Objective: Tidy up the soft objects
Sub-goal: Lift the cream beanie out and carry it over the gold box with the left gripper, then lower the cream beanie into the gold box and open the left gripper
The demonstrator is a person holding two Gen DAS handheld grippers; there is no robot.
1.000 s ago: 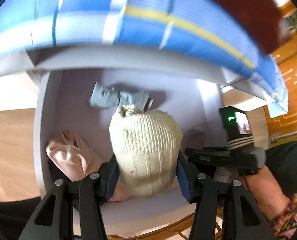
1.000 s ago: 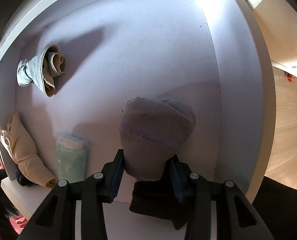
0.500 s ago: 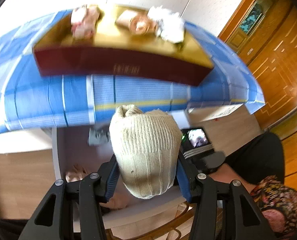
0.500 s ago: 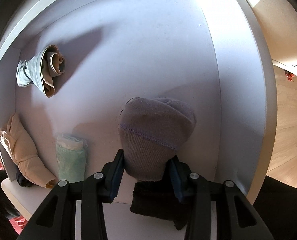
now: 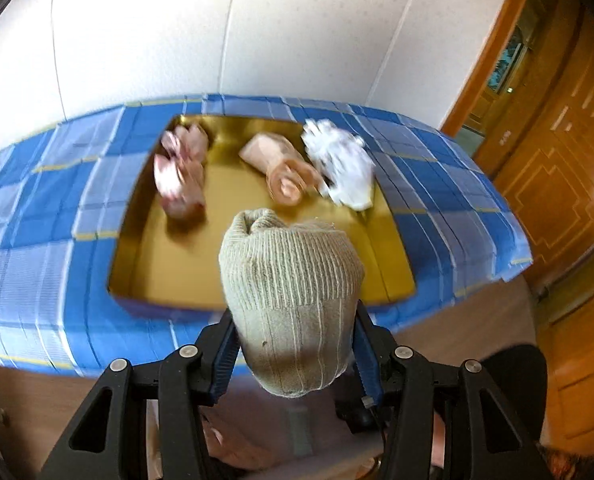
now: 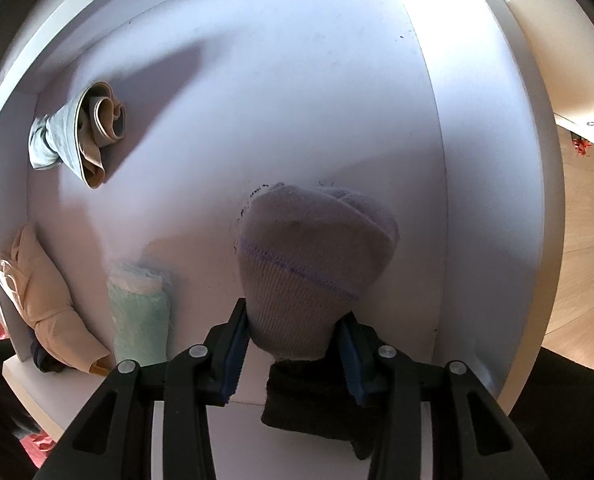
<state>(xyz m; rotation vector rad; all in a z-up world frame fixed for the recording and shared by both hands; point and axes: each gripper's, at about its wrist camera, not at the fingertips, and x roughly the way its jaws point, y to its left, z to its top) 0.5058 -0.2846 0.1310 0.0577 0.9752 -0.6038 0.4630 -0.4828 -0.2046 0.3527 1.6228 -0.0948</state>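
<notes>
Two rolled socks clamped: cream sock [image 5: 291, 300], grey sock [image 6: 317, 276], long axes pointing forward.

Ahead of the left jaws, a table under a blue checked cloth [image 5: 49, 216] bore a gold tray [image 5: 177, 264]. Beyond the right jaws lay a white shelf [image 6: 297, 80].

Black tongs [image 5: 293, 356], blue pads [image 5: 225, 354]

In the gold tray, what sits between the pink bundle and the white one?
A rolled peach cloth lies between the pink bundle and the white bundle, seen in the left wrist view.
</notes>
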